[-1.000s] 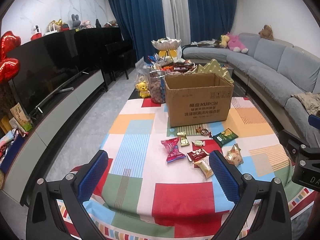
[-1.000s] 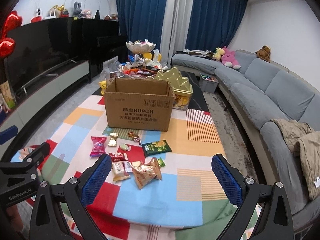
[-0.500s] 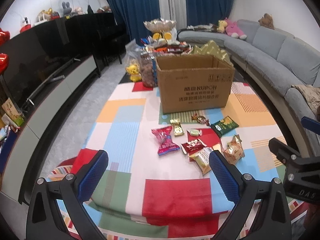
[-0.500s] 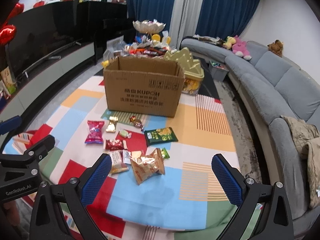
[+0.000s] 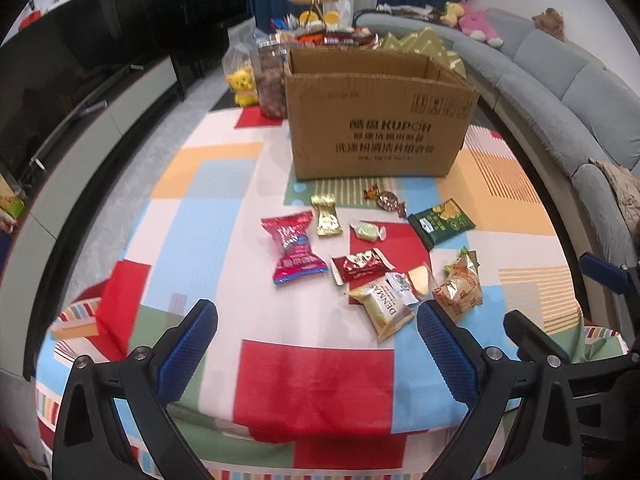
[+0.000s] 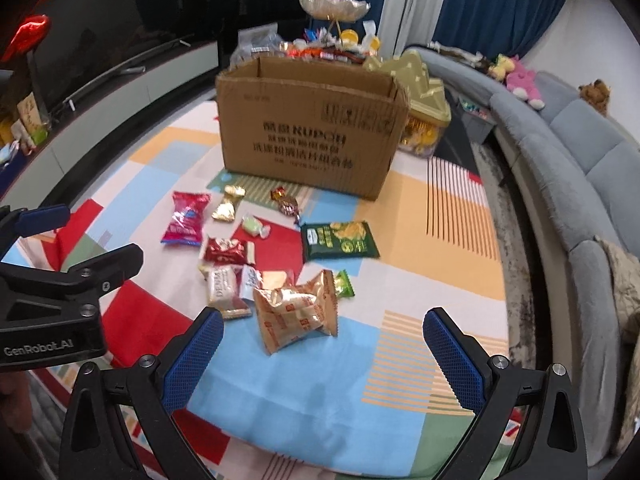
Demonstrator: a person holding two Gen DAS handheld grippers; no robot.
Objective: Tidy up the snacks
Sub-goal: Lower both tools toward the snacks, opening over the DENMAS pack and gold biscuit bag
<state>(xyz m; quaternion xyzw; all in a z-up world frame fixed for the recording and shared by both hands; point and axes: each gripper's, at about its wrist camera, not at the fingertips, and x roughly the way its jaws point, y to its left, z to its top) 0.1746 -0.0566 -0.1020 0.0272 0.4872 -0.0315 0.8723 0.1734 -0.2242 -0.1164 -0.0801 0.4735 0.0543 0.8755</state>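
An open cardboard box stands on the patchwork tablecloth. Several wrapped snacks lie in front of it: a pink packet, a dark green packet, a gold crinkled bag, a red wrapper and a cream packet. My left gripper hangs open above the near table edge, short of the snacks. My right gripper is open too, with the gold bag just beyond its fingers. Both hold nothing.
Behind the box are a jar, a yellow bear toy, a gold container and a candy stand. A grey sofa curves along the right. A dark TV unit runs along the left.
Both grippers have moved forward and tilted down toward the table, so the snacks and box look larger and closer. Both stay open and nothing on the table has moved.
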